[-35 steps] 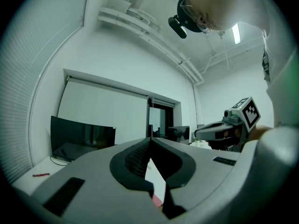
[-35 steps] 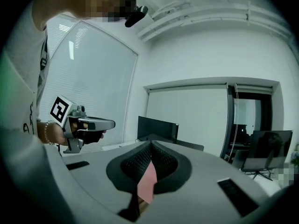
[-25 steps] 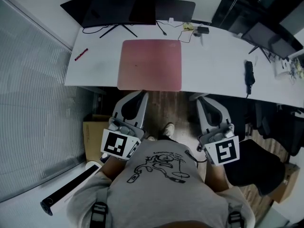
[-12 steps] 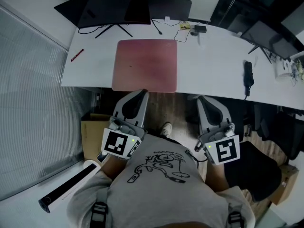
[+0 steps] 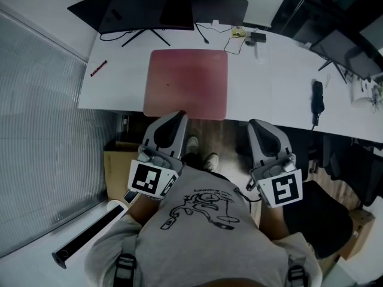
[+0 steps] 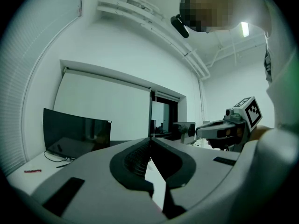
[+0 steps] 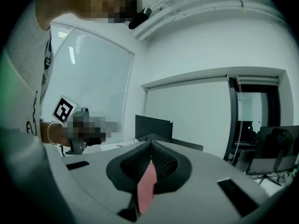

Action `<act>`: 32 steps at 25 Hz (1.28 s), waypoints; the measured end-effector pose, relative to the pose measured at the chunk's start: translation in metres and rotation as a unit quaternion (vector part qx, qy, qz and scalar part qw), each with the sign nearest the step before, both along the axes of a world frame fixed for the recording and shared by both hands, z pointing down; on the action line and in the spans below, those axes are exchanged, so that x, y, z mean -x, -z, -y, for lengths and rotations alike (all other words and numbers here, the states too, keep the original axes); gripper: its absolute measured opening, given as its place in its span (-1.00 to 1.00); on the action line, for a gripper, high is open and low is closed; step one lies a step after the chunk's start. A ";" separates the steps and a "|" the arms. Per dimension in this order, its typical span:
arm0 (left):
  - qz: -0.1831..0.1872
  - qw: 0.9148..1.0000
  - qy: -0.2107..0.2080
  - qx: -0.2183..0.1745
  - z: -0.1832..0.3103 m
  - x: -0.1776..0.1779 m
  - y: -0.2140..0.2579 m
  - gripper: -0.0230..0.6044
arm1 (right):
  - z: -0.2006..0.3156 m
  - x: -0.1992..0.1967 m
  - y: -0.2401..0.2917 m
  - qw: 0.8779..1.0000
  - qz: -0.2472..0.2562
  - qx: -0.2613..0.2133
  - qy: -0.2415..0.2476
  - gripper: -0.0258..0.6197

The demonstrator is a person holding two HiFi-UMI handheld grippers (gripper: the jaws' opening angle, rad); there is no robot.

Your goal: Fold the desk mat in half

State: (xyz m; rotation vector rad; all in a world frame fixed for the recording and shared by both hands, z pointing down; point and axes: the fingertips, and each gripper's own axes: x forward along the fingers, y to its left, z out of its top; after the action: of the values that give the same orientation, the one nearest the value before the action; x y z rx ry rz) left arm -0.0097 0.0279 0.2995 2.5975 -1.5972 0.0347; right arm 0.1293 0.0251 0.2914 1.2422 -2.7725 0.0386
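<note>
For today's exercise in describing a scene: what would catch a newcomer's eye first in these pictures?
The square dusty-pink desk mat lies flat, unfolded, at the front edge of the long white desk, in front of a wide black monitor. Nearer the camera, the grey left hand-held gripper and right hand-held gripper, both shut and empty, point toward it.

Grey short-sleeved T-shirt (image 5: 200,244) with a black line-drawing print (image 5: 203,211) on the front. Dark straps (image 5: 122,269) with buckles over both shoulders. Light-coloured shoes (image 5: 210,161). Beaded bracelet (image 7: 48,133) on the left wrist. Left gripper (image 5: 177,116) and right gripper (image 5: 257,124) have light grey curved shells and black ribbed pads (image 6: 133,160). Each carries a marker cube (image 5: 149,180) with black-and-white squares. A thin black cable (image 5: 242,194) runs by the right cube.
</note>
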 end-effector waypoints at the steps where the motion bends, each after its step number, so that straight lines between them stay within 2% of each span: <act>1: 0.000 1.000 0.000 0.000 0.005 0.004 0.000 -0.86 | 0.005 0.005 0.001 1.000 -0.001 -0.001 0.001 -0.89; 11: 0.003 1.000 0.000 -0.005 0.060 0.070 0.003 -0.86 | 0.060 0.073 0.013 1.000 -0.008 -0.015 0.009 -0.89; 16: 0.006 1.000 0.011 0.021 0.085 0.112 -0.017 -0.85 | 0.081 0.108 0.014 1.000 -0.014 -0.016 0.008 -0.89; 24: -0.006 0.997 0.023 0.076 0.102 0.175 -0.091 -0.84 | 0.095 0.151 0.002 1.000 -0.026 -0.012 0.006 -0.89; 27: -0.008 0.994 0.040 0.106 0.103 0.197 -0.125 -0.83 | 0.098 0.164 0.001 0.999 -0.029 -0.010 0.011 -0.89; 32: -0.001 0.985 0.064 0.159 0.103 0.230 -0.188 -0.69 | 0.105 0.179 0.000 0.999 -0.035 -0.010 0.015 -0.89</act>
State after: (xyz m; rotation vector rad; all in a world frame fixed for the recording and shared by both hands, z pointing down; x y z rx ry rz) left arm -0.2398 -0.0753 0.4877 2.2524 -1.6034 0.2550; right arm -0.0499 -0.0799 0.2912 1.1841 -2.7375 -0.0351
